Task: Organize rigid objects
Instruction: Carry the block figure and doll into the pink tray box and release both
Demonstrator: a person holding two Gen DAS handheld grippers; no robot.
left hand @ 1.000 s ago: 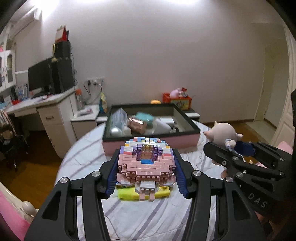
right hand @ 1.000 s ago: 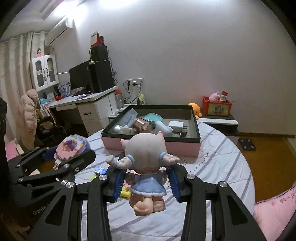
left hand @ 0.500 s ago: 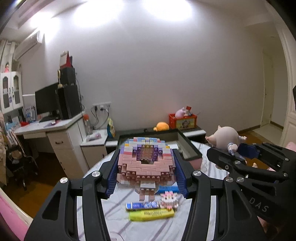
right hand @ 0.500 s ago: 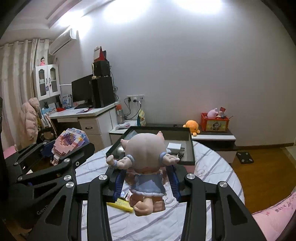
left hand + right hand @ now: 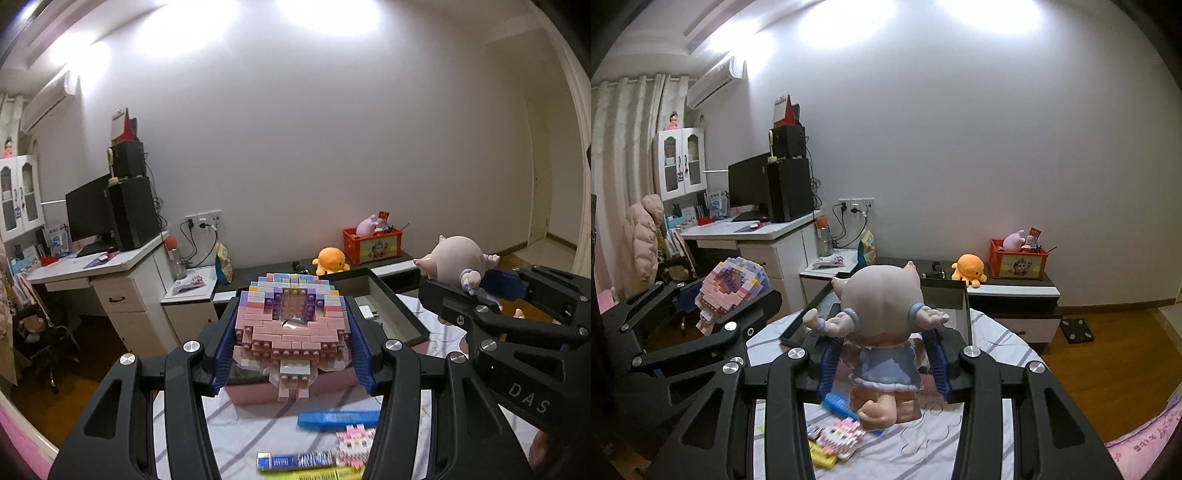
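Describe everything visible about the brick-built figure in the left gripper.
The brick-built figure is made of small studded plastic bricks: mostly pink, with purple, white, pale blue and yellow rows on top and a recessed centre. A small blocky stub hangs below. It is clamped between the left gripper's blue ribbed pads, held above the striped tablecloth.

left hand-held gripper (image 5: 291,347): clamped, aimed slightly down | right hand-held gripper (image 5: 884,363): clamped, alongside

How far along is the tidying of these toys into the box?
Done: nothing I can confirm; the box's contents are hidden here. In hand: the left tongs grip the brick figure, and the right tongs grip the doll, both above the table. Left: the blue case, small brick figure and yellow bar lie on the tablecloth.
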